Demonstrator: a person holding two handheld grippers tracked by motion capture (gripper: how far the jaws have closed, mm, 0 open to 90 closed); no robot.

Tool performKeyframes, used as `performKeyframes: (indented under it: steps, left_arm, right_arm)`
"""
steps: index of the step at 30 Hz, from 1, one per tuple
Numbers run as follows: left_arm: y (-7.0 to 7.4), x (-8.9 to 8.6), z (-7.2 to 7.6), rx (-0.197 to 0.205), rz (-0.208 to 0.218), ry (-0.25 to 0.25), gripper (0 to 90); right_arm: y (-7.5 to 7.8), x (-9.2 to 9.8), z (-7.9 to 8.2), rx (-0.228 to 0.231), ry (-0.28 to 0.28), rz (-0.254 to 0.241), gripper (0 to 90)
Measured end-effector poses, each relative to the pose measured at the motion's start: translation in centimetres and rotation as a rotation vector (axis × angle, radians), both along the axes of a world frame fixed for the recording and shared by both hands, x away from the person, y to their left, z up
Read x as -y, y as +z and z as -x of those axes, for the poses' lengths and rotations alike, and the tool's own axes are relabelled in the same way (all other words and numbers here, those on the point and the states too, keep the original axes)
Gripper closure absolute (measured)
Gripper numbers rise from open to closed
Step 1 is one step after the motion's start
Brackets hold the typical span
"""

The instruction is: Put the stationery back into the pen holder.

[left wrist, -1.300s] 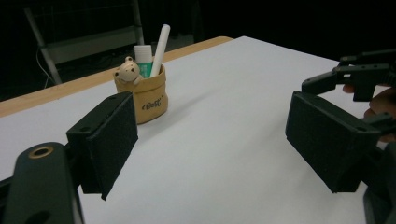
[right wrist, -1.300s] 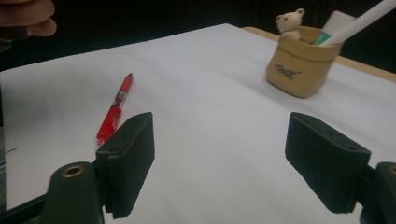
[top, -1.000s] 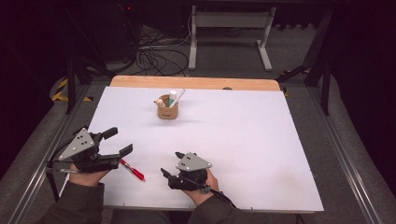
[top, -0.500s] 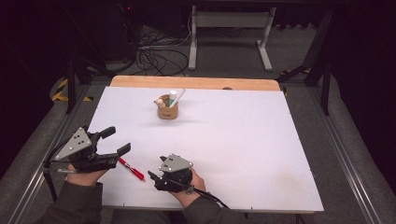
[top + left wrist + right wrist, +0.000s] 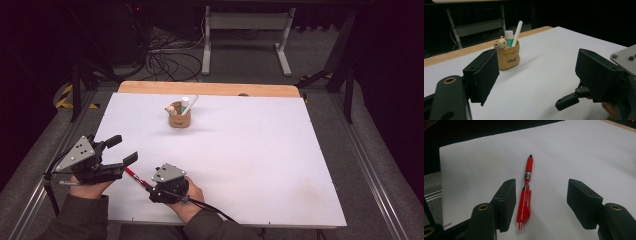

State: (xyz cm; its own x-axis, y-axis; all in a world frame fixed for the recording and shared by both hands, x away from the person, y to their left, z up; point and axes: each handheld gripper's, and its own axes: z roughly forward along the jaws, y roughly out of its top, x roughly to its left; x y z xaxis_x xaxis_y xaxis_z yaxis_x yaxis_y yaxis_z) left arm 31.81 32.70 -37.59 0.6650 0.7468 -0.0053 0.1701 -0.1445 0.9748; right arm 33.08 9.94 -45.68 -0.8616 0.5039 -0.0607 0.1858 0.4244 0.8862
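Observation:
A red pen (image 5: 527, 192) lies flat on the white table top (image 5: 250, 150), near its front left corner. My right gripper (image 5: 544, 203) is open and low over the pen's clip end; the pen lies between the jaws, closer to the left one, and no pad touches it. These jaws have just been closing. In the high view the right gripper (image 5: 150, 186) points left at the pen (image 5: 134, 175). My left gripper (image 5: 125, 149) is open and empty just left of the pen. The left gripper (image 5: 541, 75) faces a tan bear cup (image 5: 508, 56).
The bear cup (image 5: 179, 116) stands at the back middle of the table and holds a white marker (image 5: 517, 32) and a green-capped tube (image 5: 508, 37). A wooden strip (image 5: 210, 88) runs along the far edge. Cables and a desk frame lie on the dark floor beyond.
My right gripper has moved left across the front of the table up to the red pen, which now lies between its jaws. The left gripper has stayed where it was.

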Motion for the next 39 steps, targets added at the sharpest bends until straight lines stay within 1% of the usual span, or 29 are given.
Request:
performKeyframes:
  steps: [1,4,11,18,21,24,28,29,32,34,36,37,38,39]
  left_arm:
    - [0.0,-0.1,0.0,-0.004,0.001,0.002,20.3]
    - [0.1,-0.2,0.0,0.004,0.005,0.004,20.4]
    - [0.2,-0.2,0.1,0.004,-0.007,0.008,20.3]
    - [0.2,-0.3,0.1,0.010,-0.002,0.013,20.4]
    - [0.2,-0.4,0.1,0.010,-0.002,0.014,20.6]
    - [0.2,-0.4,0.1,0.009,-0.004,0.024,20.5]
    - [0.2,-0.5,0.2,0.013,-0.005,0.037,20.9]
    - [0.2,-0.5,0.2,0.013,-0.002,0.040,20.9]
    - [0.2,-0.5,0.2,0.014,0.001,0.045,21.0]
    - [0.2,-0.5,0.2,0.013,0.001,0.044,21.1]
    - [0.2,-0.5,0.2,0.016,-0.002,0.044,21.1]
    - [0.2,-0.5,0.2,0.012,0.000,0.045,21.1]
    - [0.2,-0.5,0.2,0.014,-0.003,0.045,21.2]
    - [0.2,-0.5,0.2,0.012,0.003,0.046,21.2]
  right_arm:
    - [0.0,-0.2,0.0,-0.006,0.003,-0.004,42.3]
    - [-0.1,-1.0,-0.1,-0.013,0.005,0.001,42.8]
    - [-0.2,-3.1,-0.6,-0.030,0.010,0.014,45.8]
    - [-0.9,-4.7,-1.1,-0.066,0.010,0.064,50.1]
    - [-1.2,-5.1,-1.3,-0.080,0.011,0.097,52.5]
    - [-1.3,-5.3,-1.3,-0.082,0.016,0.124,53.9]
    - [-1.4,-5.4,-1.5,-0.094,0.020,0.141,57.0]
    - [-1.4,-5.4,-1.5,-0.097,0.012,0.138,57.8]
    - [-1.5,-5.5,-1.6,-0.108,0.008,0.156,61.7]
    - [-1.6,-5.7,-1.6,-0.113,-0.002,0.165,62.7]
    - [-1.7,-5.7,-1.6,-0.115,0.000,0.176,63.2]
    - [-1.7,-5.8,-1.7,-0.119,-0.007,0.172,63.5]
    - [-1.7,-5.8,-1.7,-0.116,-0.008,0.174,65.7]
    - [-1.7,-5.8,-1.7,-0.113,-0.007,0.174,70.5]
